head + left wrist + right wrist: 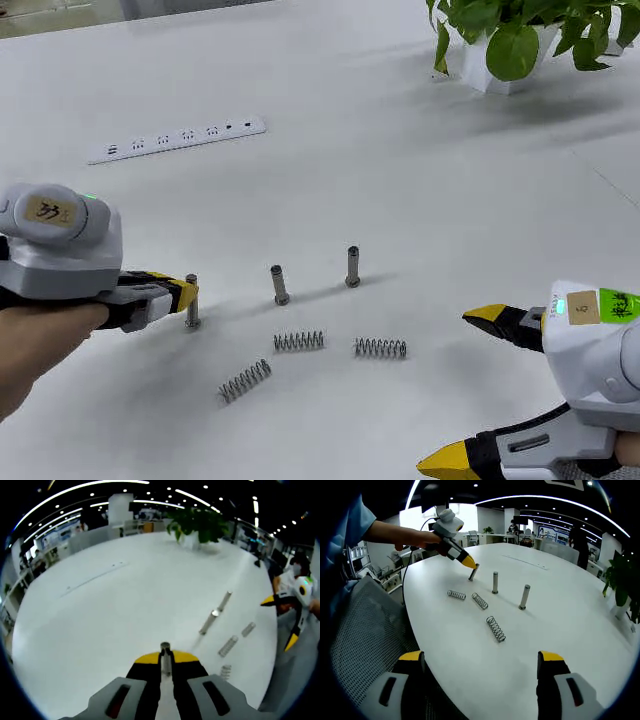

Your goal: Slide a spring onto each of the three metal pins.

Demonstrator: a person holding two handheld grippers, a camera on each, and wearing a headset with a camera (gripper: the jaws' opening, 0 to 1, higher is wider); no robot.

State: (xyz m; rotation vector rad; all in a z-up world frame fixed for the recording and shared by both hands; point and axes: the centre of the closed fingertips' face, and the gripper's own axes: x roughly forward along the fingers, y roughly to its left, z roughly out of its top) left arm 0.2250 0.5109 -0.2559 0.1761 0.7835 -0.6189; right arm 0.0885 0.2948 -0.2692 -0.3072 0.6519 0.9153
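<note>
- The white worktop [400,180] spreads out ahead of both tools and carries all the parts.
- A leafy plant [515,40] in a white pot stands at the far side, well beyond the right tool [460,388].
- The right tool sits low at the near edge. Its yellow-tipped jaws are spread wide apart with nothing between them, and in the right gripper view they frame the pins and springs from well back.
- The left tool [186,293], held by a hand [40,345], reaches in from the side. Its jaws are pressed together on the first pin [191,303].
- A white power strip [177,138] lies flat, well beyond the left tool.
- The first pin stands with its foot on the worktop. In the left gripper view its head pokes up between the yellow tips.
- The second pin [279,284] stands free on its foot, a little past the left tool's tips and not touching them.
- The third pin [352,266] stands free further along the same row, the farthest pin from the left tool.
- The first spring [245,381] lies on its side, near the left tool and on the right tool's side of the pin row.
- The second spring [299,341] lies flat near the foot of the second pin, apart from it.
- The third spring [380,347] lies flat and is the spring closest to the right tool, well clear of its jaws.
</note>
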